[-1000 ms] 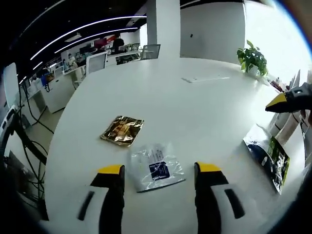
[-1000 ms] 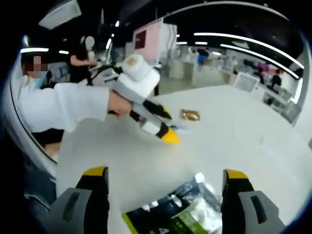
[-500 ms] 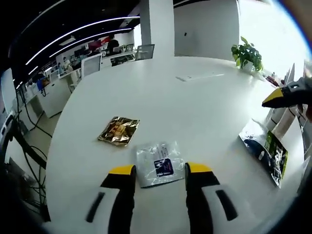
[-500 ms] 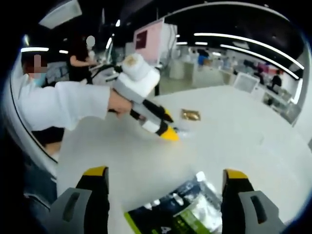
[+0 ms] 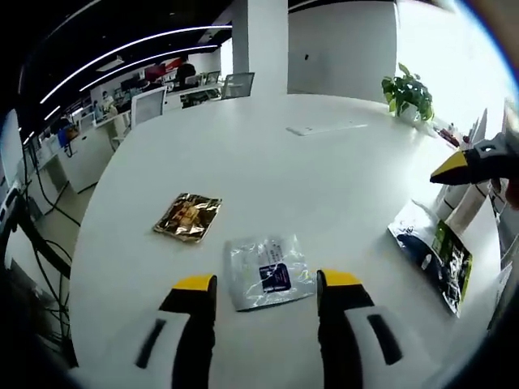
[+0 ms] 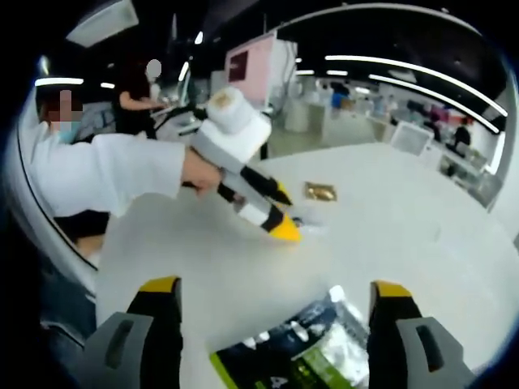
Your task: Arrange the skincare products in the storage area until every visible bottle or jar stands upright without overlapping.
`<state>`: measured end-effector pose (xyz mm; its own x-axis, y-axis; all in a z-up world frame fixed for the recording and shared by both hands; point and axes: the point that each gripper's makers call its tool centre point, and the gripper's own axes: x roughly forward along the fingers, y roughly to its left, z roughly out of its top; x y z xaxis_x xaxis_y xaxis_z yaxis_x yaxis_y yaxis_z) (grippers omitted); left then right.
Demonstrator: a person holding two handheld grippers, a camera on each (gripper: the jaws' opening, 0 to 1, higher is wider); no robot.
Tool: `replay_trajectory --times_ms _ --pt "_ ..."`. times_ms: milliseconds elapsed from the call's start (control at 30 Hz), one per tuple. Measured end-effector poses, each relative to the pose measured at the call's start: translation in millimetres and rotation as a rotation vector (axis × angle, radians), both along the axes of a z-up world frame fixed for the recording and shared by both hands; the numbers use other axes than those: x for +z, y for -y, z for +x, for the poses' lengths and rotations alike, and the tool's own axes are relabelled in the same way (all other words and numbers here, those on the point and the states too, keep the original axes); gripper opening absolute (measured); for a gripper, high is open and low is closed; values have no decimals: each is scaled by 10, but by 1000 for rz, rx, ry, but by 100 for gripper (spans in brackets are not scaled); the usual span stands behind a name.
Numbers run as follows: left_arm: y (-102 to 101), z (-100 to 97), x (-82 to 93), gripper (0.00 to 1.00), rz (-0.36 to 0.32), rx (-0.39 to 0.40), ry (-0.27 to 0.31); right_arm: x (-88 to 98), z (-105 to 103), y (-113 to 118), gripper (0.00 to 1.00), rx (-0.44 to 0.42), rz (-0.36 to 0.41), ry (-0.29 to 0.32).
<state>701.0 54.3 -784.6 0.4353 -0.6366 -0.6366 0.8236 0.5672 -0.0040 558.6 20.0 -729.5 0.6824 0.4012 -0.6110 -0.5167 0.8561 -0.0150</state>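
Left gripper (image 5: 265, 282) low in the left gripper view, jaws spread apart, nothing clamped between them. Just ahead of the yellow tips, a clear silvery sachet (image 5: 268, 271) with a dark blue label, lying flat on the white table (image 5: 324, 174) and reaching slightly into the gap between the jaws. Left of it and a little higher in the frame, a gold foil sachet (image 5: 187, 216), also flat, apart from the clear one. At the right edge, a dark blue and green pouch (image 5: 432, 253) flat on the table, with the yellow tip of the right gripper (image 5: 454, 166) poking in above it. Farther up, a flat white strip (image 5: 326, 128) on the table and a potted plant (image 5: 408, 94) at the upper right.

Right gripper (image 6: 276, 288) low in the right gripper view, jaws wide apart and holding nothing. Between them at the bottom centre, the blue and green pouch (image 6: 302, 348) on the table. Above it, mid-frame, the left gripper (image 6: 276, 223) held by a hand (image 6: 201, 173) in a white sleeve (image 6: 105, 177), tip just above the clear sachet (image 6: 310, 228), with the gold sachet (image 6: 320, 191) beyond.
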Motion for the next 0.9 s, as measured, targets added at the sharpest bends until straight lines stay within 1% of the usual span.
replay_trajectory --times_ms 167,300,400,667,700,733,767,800,833,900 --pt "63 5 -8 48 19 -22 27 6 13 36 97 -6 -3 2" --pt "114 12 0 48 23 -29 23 -7 14 32 96 -5 -2 -2" --pt "153 4 1 42 26 -61 37 -23 8 28 96 -1 -7 -6" --pt "105 -53 5 41 35 -69 38 -41 5 20 96 -4 -1 -9" --pt "90 -61 13 35 30 -71 34 -45 5 11 96 -3 1 -10" --pt "105 -61 41 31 9 -73 41 -49 4 2 96 -2 3 -11" --pt "93 -64 52 30 -3 -68 34 -52 4 -4 96 0 3 -11" --pt "88 -68 45 30 1 -67 33 -55 4 -12 96 2 3 -12" --pt "69 -79 8 31 20 -73 31 -60 2 -18 96 4 3 -14" --pt "76 -97 0 34 7 -74 24 -65 -2 -29 96 8 0 -14"
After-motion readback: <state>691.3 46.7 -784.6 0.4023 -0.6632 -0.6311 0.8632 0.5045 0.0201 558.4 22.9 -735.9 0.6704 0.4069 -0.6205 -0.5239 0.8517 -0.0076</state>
